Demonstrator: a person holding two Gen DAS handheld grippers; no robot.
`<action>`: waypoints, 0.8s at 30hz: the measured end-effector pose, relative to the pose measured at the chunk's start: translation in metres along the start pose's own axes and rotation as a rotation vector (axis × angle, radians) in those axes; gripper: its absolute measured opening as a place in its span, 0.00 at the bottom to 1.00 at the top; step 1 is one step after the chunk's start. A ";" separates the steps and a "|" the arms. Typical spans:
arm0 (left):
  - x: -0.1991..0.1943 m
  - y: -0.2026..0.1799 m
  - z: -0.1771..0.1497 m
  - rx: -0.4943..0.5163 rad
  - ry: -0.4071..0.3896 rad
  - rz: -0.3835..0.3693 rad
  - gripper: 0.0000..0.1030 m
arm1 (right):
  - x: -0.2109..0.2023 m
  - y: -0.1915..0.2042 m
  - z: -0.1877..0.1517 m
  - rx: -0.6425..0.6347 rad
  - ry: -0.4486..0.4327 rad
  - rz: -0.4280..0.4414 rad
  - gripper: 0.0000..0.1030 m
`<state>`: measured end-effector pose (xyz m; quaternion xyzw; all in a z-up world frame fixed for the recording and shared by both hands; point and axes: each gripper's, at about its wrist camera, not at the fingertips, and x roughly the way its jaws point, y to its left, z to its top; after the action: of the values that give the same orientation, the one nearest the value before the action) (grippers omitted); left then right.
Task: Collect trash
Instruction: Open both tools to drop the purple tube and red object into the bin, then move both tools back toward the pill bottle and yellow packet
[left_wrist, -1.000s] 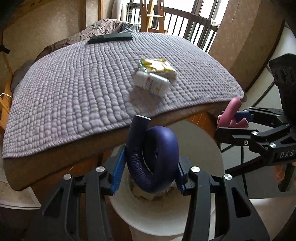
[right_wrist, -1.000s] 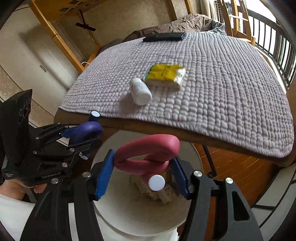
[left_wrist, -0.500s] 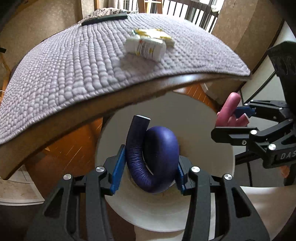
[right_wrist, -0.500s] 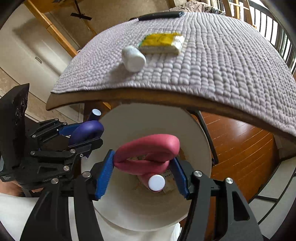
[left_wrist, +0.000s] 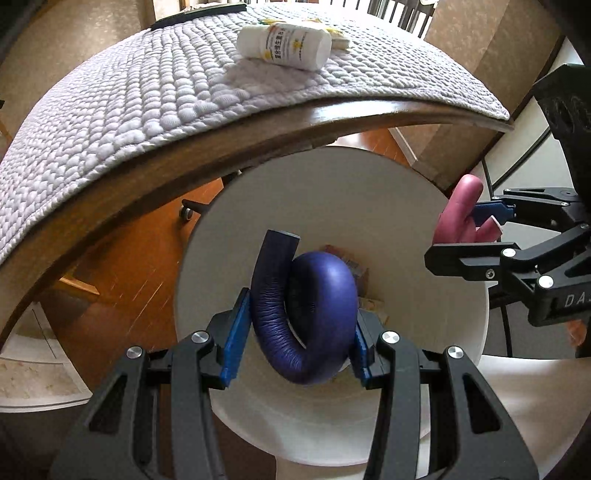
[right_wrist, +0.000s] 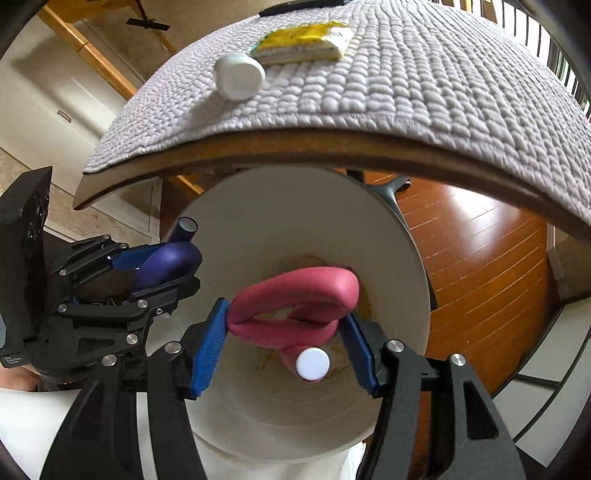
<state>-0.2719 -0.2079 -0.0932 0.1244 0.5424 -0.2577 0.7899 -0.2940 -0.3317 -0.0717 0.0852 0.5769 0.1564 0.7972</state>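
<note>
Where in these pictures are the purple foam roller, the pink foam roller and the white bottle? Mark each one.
purple foam roller (left_wrist: 325, 280): left wrist view, on its curved outer bend.
pink foam roller (right_wrist: 306, 286): right wrist view, on its upper loop.
white bottle (left_wrist: 284, 42): left wrist view, on its labelled side.

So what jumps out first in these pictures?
Two bent foam tubes: a dark blue foam tube clamped in the left gripper and a pink foam tube in the right gripper, both over a white bin. Behind, a white pill bottle and yellow packet lie on a grey-quilted table.
</note>
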 end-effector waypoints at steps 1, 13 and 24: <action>0.002 0.000 0.000 0.003 0.001 0.000 0.47 | 0.003 0.001 -0.001 0.002 0.003 -0.001 0.57; 0.003 0.002 -0.003 0.005 -0.015 0.016 0.73 | -0.009 0.003 0.002 0.048 -0.032 -0.038 0.86; -0.081 -0.010 0.034 0.101 -0.372 0.068 0.99 | -0.102 0.034 0.073 -0.097 -0.400 -0.311 0.96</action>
<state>-0.2732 -0.2106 -0.0047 0.1324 0.3688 -0.2766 0.8775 -0.2595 -0.3319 0.0536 -0.0137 0.4058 0.0397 0.9130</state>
